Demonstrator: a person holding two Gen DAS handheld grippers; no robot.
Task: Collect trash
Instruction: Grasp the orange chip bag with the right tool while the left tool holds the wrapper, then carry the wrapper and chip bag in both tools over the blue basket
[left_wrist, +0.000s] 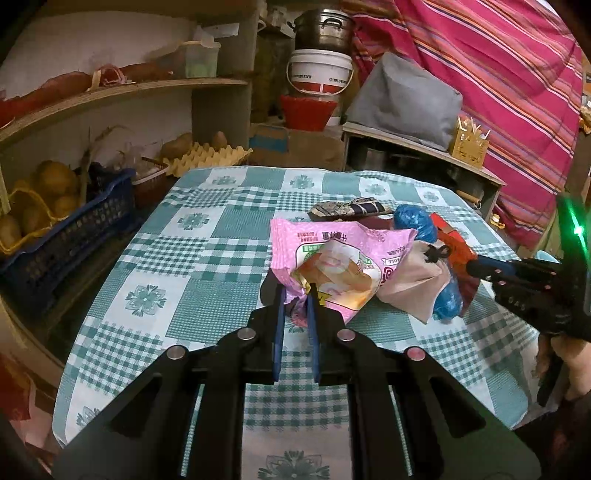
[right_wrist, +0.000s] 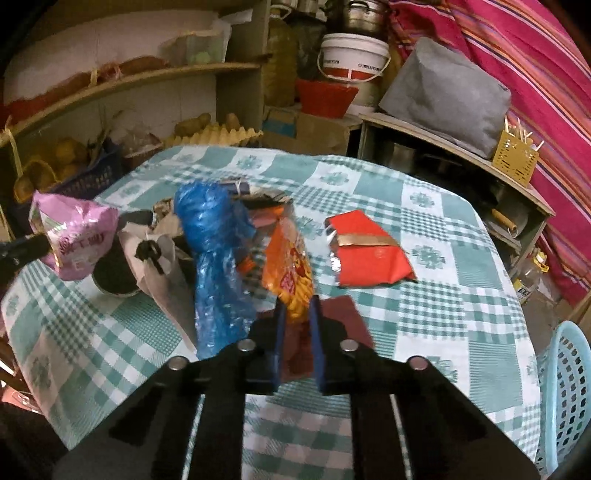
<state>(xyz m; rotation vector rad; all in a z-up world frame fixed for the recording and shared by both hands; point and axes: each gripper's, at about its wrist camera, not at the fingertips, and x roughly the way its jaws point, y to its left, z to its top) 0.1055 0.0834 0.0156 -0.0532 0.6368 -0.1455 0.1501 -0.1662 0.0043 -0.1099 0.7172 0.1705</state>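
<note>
So nearest to us, our left gripper (left_wrist: 295, 295) has its jaws pinching the bottom edge of a crinkly pink plastic snack bag (left_wrist: 332, 266), lifted off the counter (left_wrist: 207, 236) with its green-and-white checked cloth. Our right gripper (right_wrist: 297, 314) has its jaws clamped on the lower end of an orange foil snack wrapper (right_wrist: 291, 273), though that part is blurry, so we'd say probably a thin bite.

Both grips are on a flimsy edge, so either bag could slide out, and the orange one could drag the crumpled blue plastic bag (right_wrist: 214, 258) just beside it along.

Further back a flat red foil wrapper (right_wrist: 369, 251) lies alone. At the right edge stands a light blue plastic mesh basket (right_wrist: 569, 387), likely the bin.

The pink bag's print isn't readable to us.
</note>
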